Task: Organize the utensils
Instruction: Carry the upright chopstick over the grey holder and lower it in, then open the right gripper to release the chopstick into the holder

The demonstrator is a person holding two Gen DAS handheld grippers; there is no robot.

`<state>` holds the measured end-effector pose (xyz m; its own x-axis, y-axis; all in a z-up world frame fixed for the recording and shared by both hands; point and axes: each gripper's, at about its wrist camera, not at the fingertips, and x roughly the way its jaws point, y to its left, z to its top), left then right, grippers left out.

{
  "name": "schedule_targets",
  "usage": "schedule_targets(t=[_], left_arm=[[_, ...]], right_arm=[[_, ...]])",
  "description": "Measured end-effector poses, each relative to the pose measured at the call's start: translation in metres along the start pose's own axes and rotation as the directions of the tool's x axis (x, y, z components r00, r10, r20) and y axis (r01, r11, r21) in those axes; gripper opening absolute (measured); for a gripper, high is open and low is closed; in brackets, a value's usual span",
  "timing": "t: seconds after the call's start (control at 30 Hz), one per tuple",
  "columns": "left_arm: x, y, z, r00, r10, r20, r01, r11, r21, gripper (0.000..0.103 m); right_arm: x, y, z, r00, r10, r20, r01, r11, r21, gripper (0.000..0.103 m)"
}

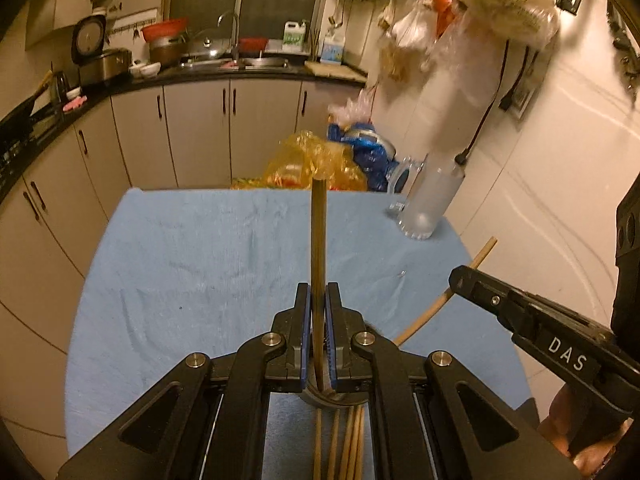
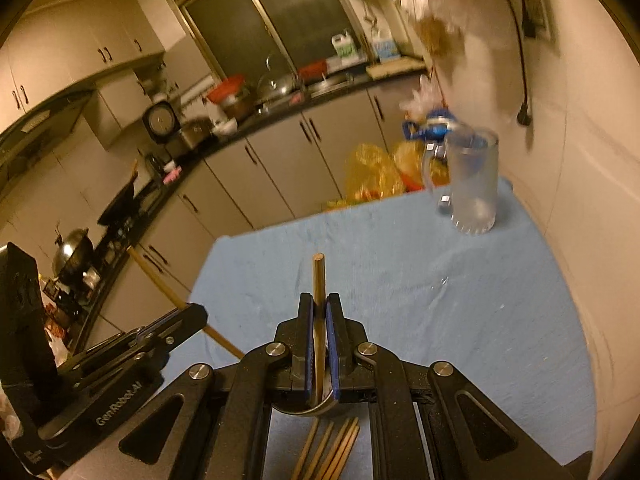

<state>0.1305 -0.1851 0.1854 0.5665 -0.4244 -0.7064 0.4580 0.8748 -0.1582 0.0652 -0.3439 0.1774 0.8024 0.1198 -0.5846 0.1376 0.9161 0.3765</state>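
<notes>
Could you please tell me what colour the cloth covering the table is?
Light blue; the cloth shows best in the left wrist view.

Behind the blue cloth point(image 1: 180, 248): yellow plastic bags point(image 1: 308, 160), blue bag point(image 1: 368, 152), rice cooker point(image 1: 100, 56), red basin point(image 1: 164, 30), grey cabinets point(image 1: 200, 120)

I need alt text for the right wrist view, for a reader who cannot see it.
The right gripper holds one wooden chopstick in shut jaws above a blue cloth. An empty glass mug stands at the far right; the left gripper holds another chopstick.
</notes>
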Motion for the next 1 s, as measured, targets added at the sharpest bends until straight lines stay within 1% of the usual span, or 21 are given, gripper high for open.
schedule_targets(t=[0.13, 0.17, 0.2, 0.23, 0.27, 0.3, 0.33, 0.47, 0.53, 0.57, 0.67, 0.73, 0.83, 0.93, 1.0], left_arm=[[0.009, 0.003, -0.004, 1.000, 0.006, -0.001, -0.006, 1.000, 0.000, 0.007], [0.009, 0.005, -0.005, 1.000, 0.007, -0.001, -0.007, 1.000, 0.000, 0.007], [0.008, 0.006, -0.006, 1.000, 0.004, -0.002, -0.004, 1.000, -0.002, 0.011], [0.007, 0.007, -0.007, 1.000, -0.004, 0.003, 0.004, 1.000, -0.006, 0.020], [0.004, 0.008, -0.007, 1.000, -0.004, 0.018, 0.004, 1.000, -0.008, 0.025], [-0.001, 0.008, -0.007, 0.999, 0.002, 0.035, -0.002, 1.000, -0.006, 0.030], [-0.006, 0.008, -0.007, 0.999, 0.007, 0.047, -0.007, 1.000, -0.003, 0.032], [-0.029, 0.009, -0.011, 0.996, 0.023, 0.087, -0.024, 1.000, 0.003, 0.032], [-0.044, 0.012, -0.016, 0.993, 0.042, 0.109, -0.042, 0.999, -0.005, 0.036], [-0.053, 0.014, -0.020, 0.991, 0.049, 0.123, -0.048, 0.999, -0.013, 0.036], [-0.078, 0.018, -0.034, 0.982, 0.086, 0.166, -0.084, 0.996, -0.020, 0.039], [-0.098, 0.020, -0.052, 0.974, 0.114, 0.196, -0.110, 0.994, -0.030, 0.045], [-0.122, 0.023, -0.082, 0.966, 0.144, 0.213, -0.141, 0.990, -0.031, 0.050], [-0.139, 0.025, -0.121, 0.964, 0.171, 0.204, -0.164, 0.985, -0.052, 0.051], [-0.146, 0.025, -0.148, 0.965, 0.178, 0.190, -0.169, 0.984, -0.062, 0.051]], right_arm=[[0.013, -0.005, 0.000, 1.000, -0.011, -0.003, 0.011, 1.000, 0.000, 0.008], [0.014, -0.005, 0.000, 1.000, -0.014, -0.003, 0.014, 1.000, -0.002, 0.012], [0.014, -0.006, 0.001, 1.000, -0.014, -0.003, 0.014, 1.000, -0.003, 0.016], [0.012, -0.007, 0.001, 1.000, -0.008, 0.000, 0.008, 1.000, 0.000, 0.029], [0.009, -0.008, 0.000, 1.000, -0.003, 0.008, 0.003, 1.000, 0.005, 0.039], [0.004, -0.010, 0.000, 1.000, -0.003, 0.023, 0.003, 1.000, 0.012, 0.041], [0.000, -0.010, 0.000, 0.999, -0.006, 0.034, 0.006, 1.000, 0.013, 0.041], [-0.023, -0.013, -0.004, 0.997, -0.009, 0.075, 0.007, 1.000, 0.028, 0.042], [-0.037, -0.013, -0.011, 0.995, -0.010, 0.094, 0.007, 1.000, 0.027, 0.044], [-0.043, -0.012, -0.015, 0.995, -0.014, 0.102, 0.012, 1.000, 0.021, 0.047], [-0.060, -0.007, -0.033, 0.993, -0.015, 0.114, 0.015, 1.000, 0.000, 0.049], [-0.067, -0.003, -0.047, 0.994, -0.017, 0.106, 0.019, 1.000, -0.016, 0.049], [-0.075, 0.003, -0.072, 0.997, -0.005, 0.080, 0.008, 0.999, -0.040, 0.050], [-0.083, 0.007, -0.102, 0.998, -0.001, 0.059, 0.005, 0.998, -0.063, 0.050], [-0.088, 0.012, -0.126, 0.999, -0.002, 0.041, 0.006, 0.995, -0.095, 0.050]])
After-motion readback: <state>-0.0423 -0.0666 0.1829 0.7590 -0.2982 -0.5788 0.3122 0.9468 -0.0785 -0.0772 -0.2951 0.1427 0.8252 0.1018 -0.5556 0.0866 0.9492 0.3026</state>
